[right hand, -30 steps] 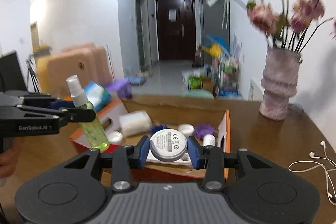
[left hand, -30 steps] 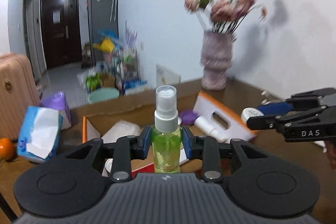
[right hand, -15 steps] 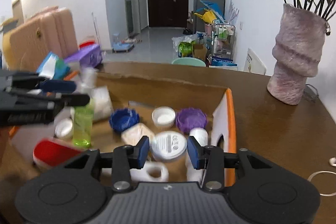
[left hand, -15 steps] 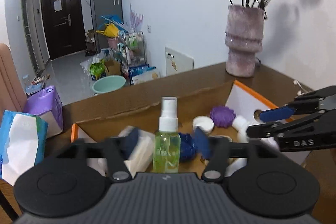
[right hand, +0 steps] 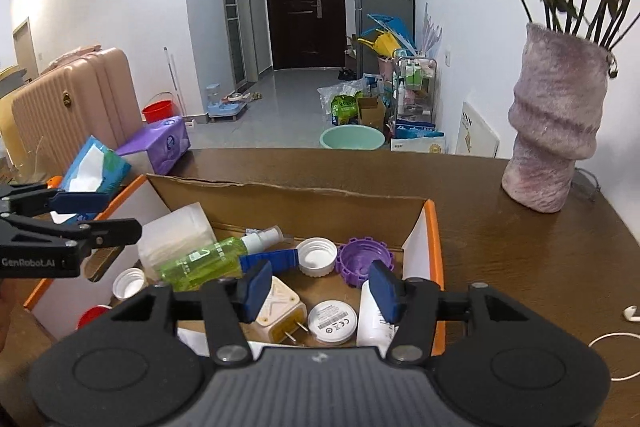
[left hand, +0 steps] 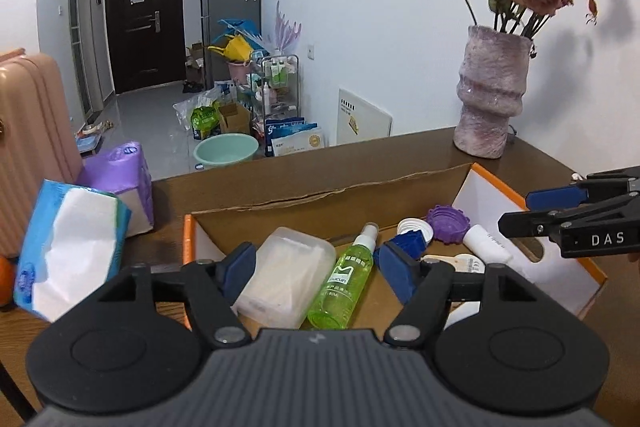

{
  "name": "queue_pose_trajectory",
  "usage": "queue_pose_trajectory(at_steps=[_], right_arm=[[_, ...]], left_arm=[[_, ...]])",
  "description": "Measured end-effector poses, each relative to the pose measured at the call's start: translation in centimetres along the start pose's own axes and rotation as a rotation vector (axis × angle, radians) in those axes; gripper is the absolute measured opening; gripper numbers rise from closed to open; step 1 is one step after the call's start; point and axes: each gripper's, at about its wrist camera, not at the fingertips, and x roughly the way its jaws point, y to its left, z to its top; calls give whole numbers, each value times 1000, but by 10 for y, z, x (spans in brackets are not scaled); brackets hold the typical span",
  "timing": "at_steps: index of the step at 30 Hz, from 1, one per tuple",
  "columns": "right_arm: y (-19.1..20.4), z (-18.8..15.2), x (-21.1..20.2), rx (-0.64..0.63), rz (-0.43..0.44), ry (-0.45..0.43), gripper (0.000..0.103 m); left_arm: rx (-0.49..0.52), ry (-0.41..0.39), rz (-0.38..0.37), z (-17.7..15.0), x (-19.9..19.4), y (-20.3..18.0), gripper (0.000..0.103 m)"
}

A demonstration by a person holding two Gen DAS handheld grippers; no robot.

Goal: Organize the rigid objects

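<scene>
Everything here is placed from the box [right hand: 434,227], an orange-edged carton on the brown table [right hand: 520,247].

The left gripper [left hand: 316,263] hovers over the box's left half, jaws about half open and just widened; nothing is held. The green spray bottle [left hand: 344,283] lies on its side inside the box below them, touching neither pad, leaning against a clear plastic case [left hand: 288,275].

The right gripper [right hand: 318,285] hovers over the box's right half, jaws also part open, just widened, and empty. Under them in the box rests the white disc [right hand: 333,321], label up, beside a white plug [right hand: 280,311] and a white tube [right hand: 370,323].

Also in the box: 2 white caps [right hand: 318,255], a purple lid [right hand: 362,261], a blue lid [right hand: 272,259] and something red [right hand: 90,317] at the near left corner.

Judged from this, both items in hand are delivered. Outside the box the table shows 2 tissue packs [right hand: 96,167] left of it, a vase [right hand: 556,123] beyond its right corner, and earphones [right hand: 632,313] to its right. None of these looks like a loose rigid piece awaiting sorting, so the task seems near its end, though the table nearest the person is out of view.
</scene>
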Motion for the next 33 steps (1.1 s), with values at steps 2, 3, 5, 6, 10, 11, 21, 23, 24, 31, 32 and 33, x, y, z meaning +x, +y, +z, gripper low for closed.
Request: queue_pose_trajectory(at_steps=[2,3,5,6,10,11,21,23,24,31,32,33], right_arm=[[4,3,-11,-5,1,-7,53],[6,5,-17,-8,1,-9,54],[12,7,-28,-18,-2,-12,55],[14,8,-33,-23,-5,-13,55],[22,8,-58,-39,-19,-24,59],[24,8,-65,-40,-22,-28,59],[44,-21,-135,-23,-41,-158,83],[50,-37,-145,-23,-35,-208,86],[53,-46,-150,-27,-36,-241,92],[71,-94,-181,-56,-72,-424,98],[72,-98,-183,-52,-71,-428,98],[72,-99,-185,-48,-73,-428,98]], left_arm=[[-2,-14,2,2,-15,-2,74],[-3,-20,2,3,-21,-3,76],[-9,-34,1,5,-37,-5,79],[-11,-40,2,5,-44,-7,82],[-2,-63,17,4,-76,-17,89],[3,-71,20,4,-85,-20,89],[-42,-206,85,-24,-155,-47,103],[-70,-264,101,-34,-169,-51,103],[-85,-301,107,-40,-175,-52,103],[-117,-407,145,-73,-204,-64,103],[-114,-402,150,-76,-207,-64,103],[-114,-402,154,-79,-208,-65,103]])
